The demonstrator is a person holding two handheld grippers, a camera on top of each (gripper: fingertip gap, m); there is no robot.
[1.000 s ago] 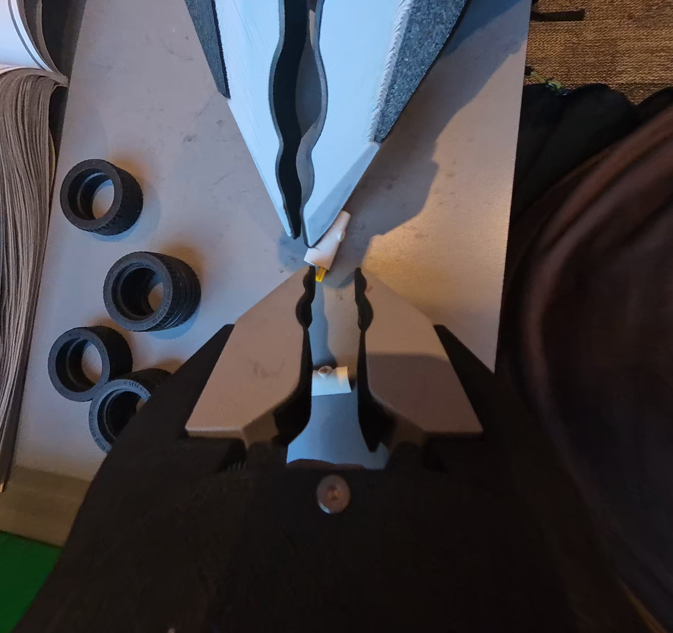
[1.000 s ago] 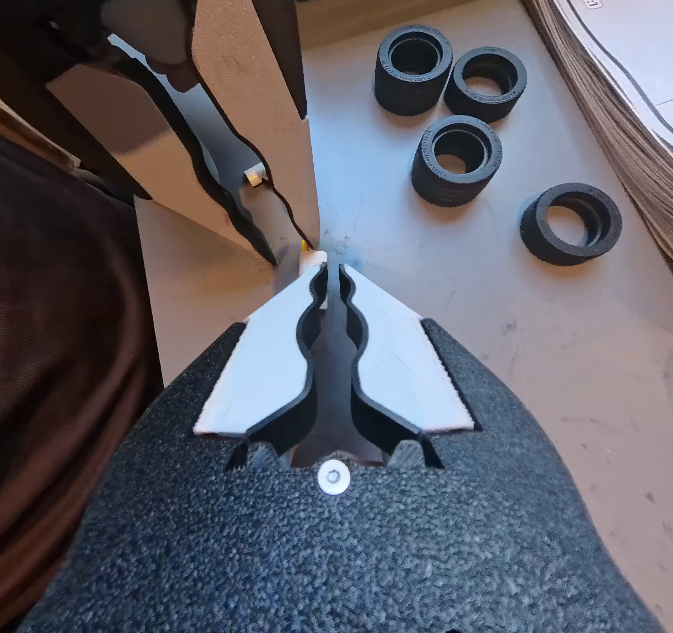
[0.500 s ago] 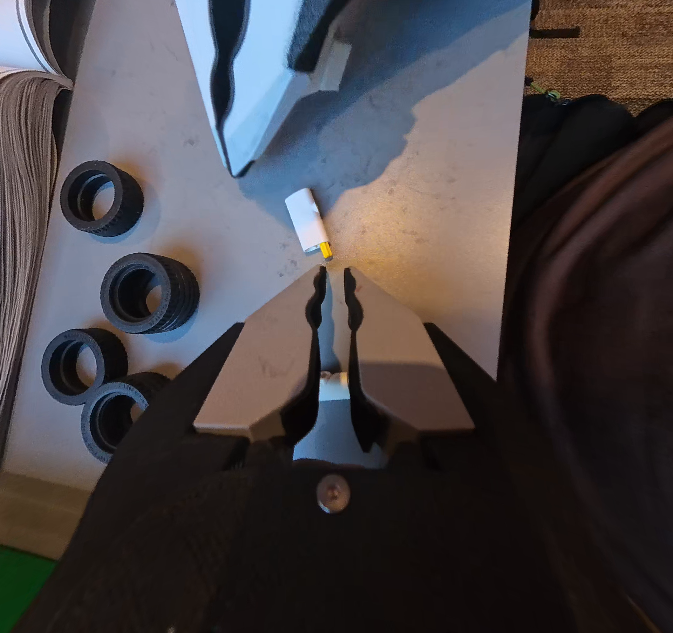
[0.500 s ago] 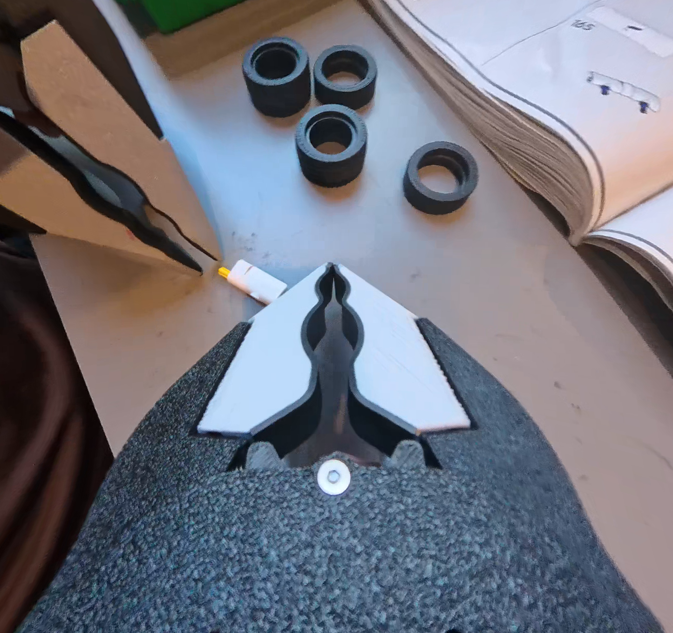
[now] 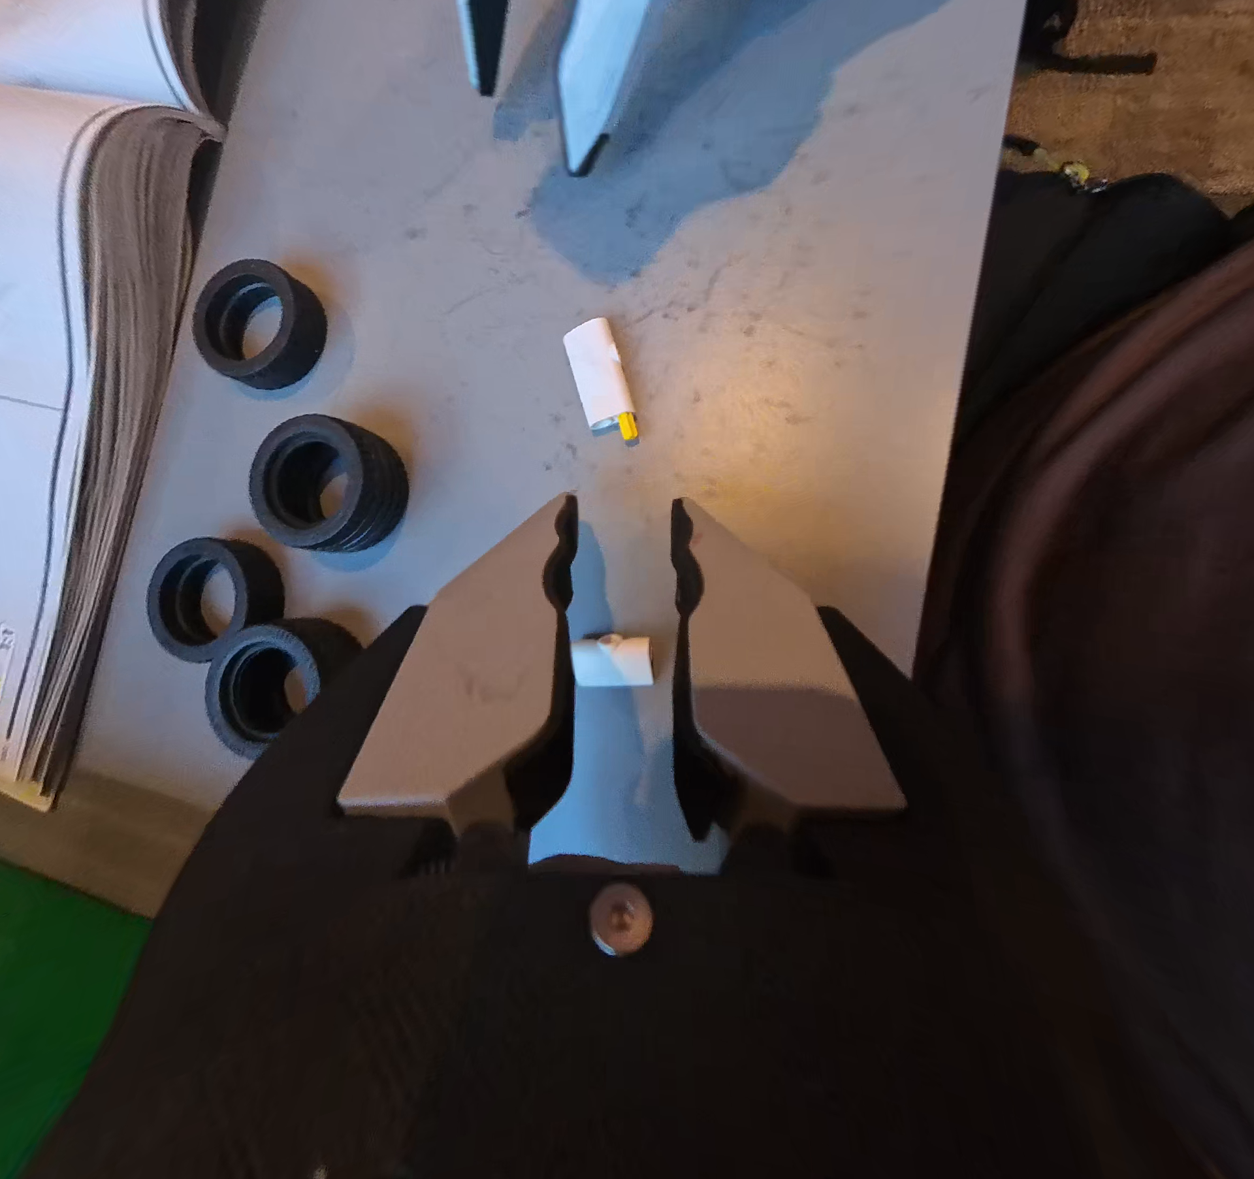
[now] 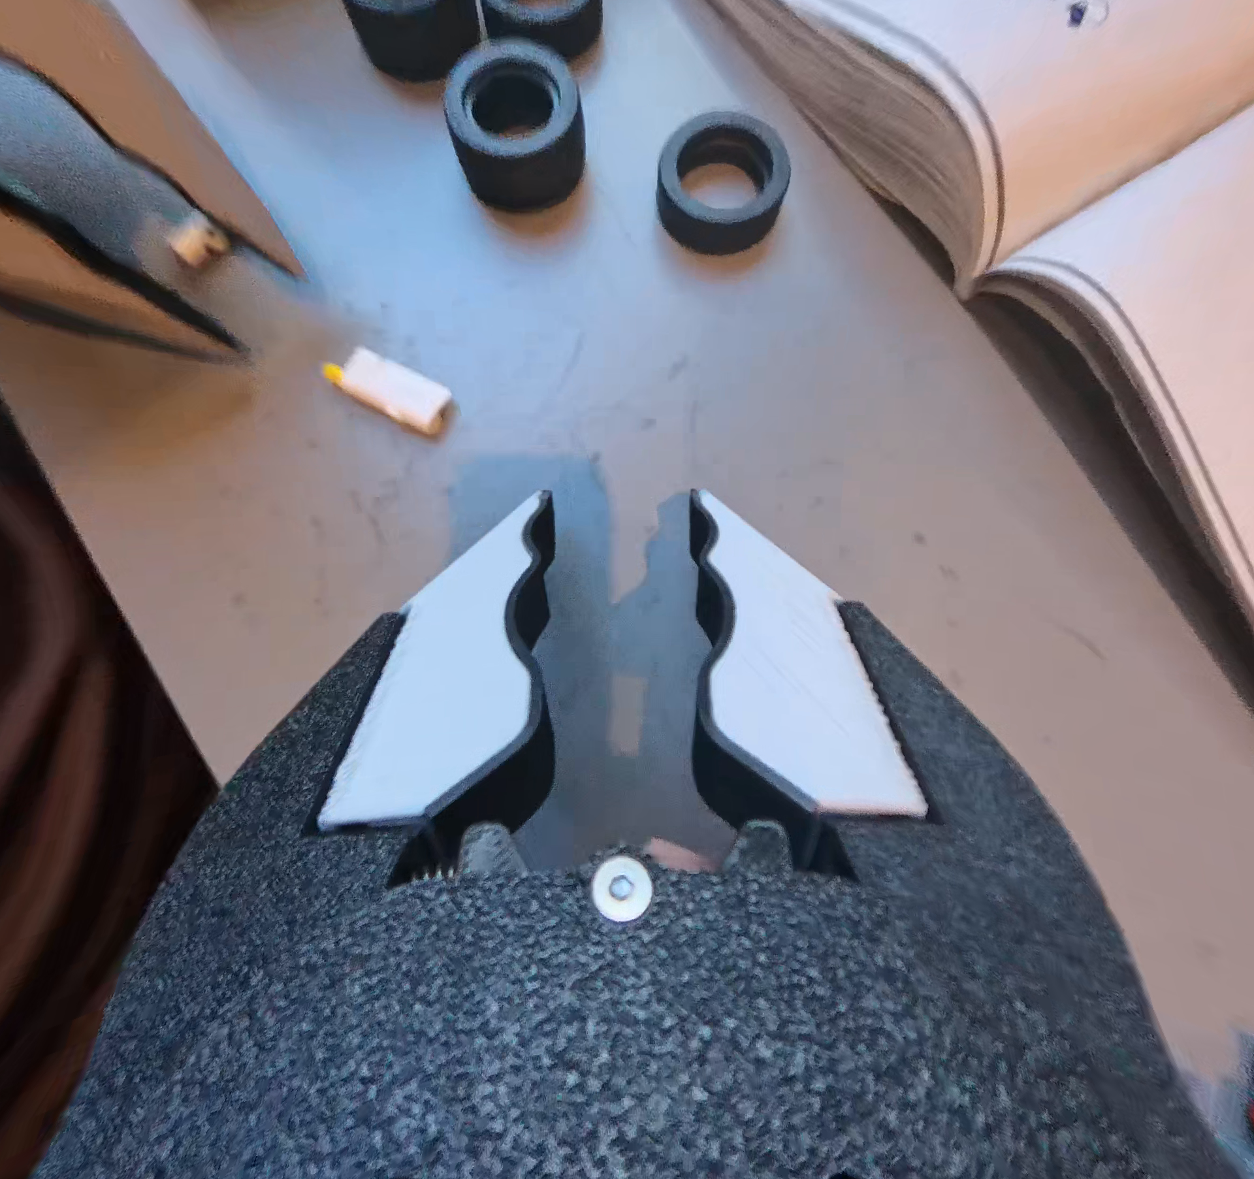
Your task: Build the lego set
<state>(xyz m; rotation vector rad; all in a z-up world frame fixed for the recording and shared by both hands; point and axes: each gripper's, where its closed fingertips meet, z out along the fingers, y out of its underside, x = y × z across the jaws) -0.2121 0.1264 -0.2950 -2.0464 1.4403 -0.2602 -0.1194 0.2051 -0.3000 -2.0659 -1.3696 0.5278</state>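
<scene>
- Left wrist view: the left gripper (image 5: pixel 623 508) has its grey fingers parted. A small white lego connector (image 5: pixel 613 660) lies between them near the base, apparently loose rather than clamped. Ahead on the grey table (image 5: pixel 814 332) lies a white lego beam with a yellow pin (image 5: pixel 599 375). Four black rubber tyres (image 5: pixel 328 483) stand left, beside an open instruction book (image 5: pixel 54 332).
- Right wrist view: the right gripper (image 6: pixel 621 502) is spread wide, holding nothing; the beam (image 6: pixel 397 390) lies ahead-left, apart from it.

grey table (image 5: pixel 780 345) (scuffed), brown carpet (image 5: pixel 1140 6)
</scene>
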